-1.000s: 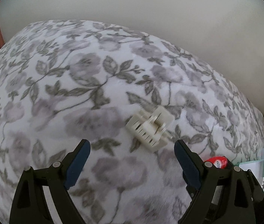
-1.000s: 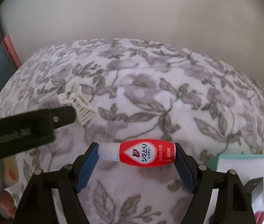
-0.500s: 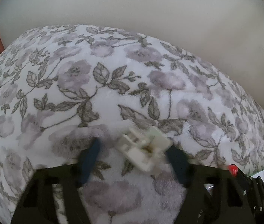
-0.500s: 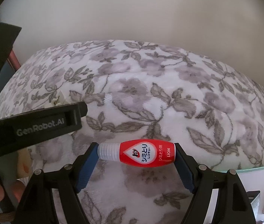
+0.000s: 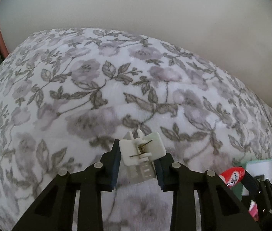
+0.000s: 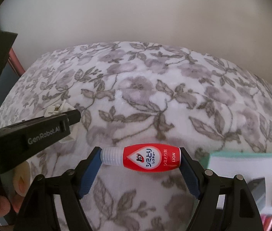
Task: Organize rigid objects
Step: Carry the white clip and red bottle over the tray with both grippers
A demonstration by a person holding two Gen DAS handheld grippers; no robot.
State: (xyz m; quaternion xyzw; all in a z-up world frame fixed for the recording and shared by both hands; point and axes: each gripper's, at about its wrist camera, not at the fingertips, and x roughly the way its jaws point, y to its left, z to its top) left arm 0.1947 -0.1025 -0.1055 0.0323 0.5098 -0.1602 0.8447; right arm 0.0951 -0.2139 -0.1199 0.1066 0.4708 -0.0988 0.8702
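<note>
My left gripper (image 5: 138, 162) is shut on a white plastic spring clip (image 5: 142, 150), holding it just above the floral blanket (image 5: 97, 88). In the right wrist view the left gripper (image 6: 72, 116) shows from the side at the left, with the clip (image 6: 58, 110) peeking out above it. My right gripper (image 6: 140, 160) is shut on a small red bottle (image 6: 145, 158) with a white ribbed cap, held sideways between the blue pads. The bottle also shows at the lower right of the left wrist view (image 5: 232, 176).
A mint-rimmed white container (image 6: 247, 163) sits at the right, also in the left wrist view (image 5: 261, 170). A cream wall (image 5: 136, 9) runs behind the blanket. A reddish frame edge (image 6: 16, 61) stands at the left.
My left gripper moved forward and down to the white clip and closed on it; a second ago it was open with the clip lying on the blanket. The right gripper kept holding the bottle.
</note>
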